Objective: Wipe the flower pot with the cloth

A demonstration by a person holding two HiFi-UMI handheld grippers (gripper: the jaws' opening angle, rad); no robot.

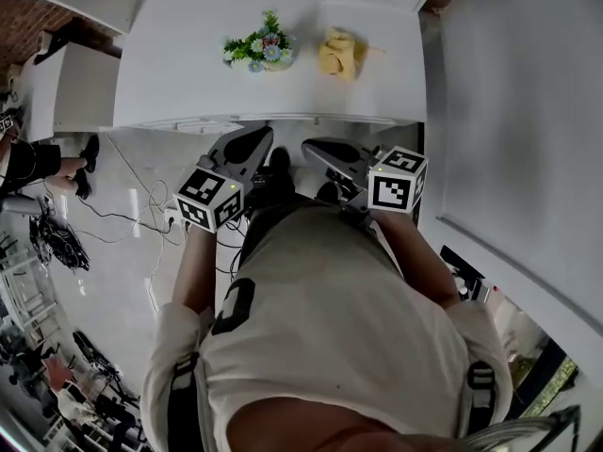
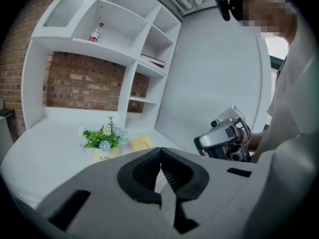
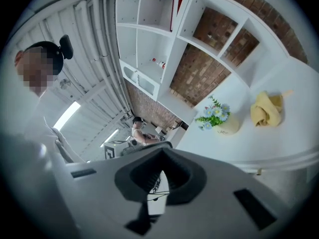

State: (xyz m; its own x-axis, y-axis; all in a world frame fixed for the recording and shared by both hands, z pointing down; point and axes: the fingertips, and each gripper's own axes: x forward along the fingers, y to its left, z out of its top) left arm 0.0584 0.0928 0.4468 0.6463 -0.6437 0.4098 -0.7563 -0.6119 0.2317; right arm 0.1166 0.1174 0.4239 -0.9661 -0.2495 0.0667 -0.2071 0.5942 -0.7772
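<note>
I have both grippers short of the bench (image 1: 179, 64), just off its near edge. The left gripper (image 1: 252, 139) has its fingers pressed together with nothing between them. The right gripper (image 1: 316, 149) is the same, fingers together and empty. The flower pot (image 1: 267, 53), a pale pot of green leaves and blue flowers, stands upright on the bench at my 12 o'clock, well apart from both grippers. The yellow cloth (image 1: 339, 55) lies crumpled at the pot's 3 o'clock, near it but not touching. White shelving (image 2: 124, 39) against a brick wall (image 2: 84, 83) rises behind the bench.
</note>
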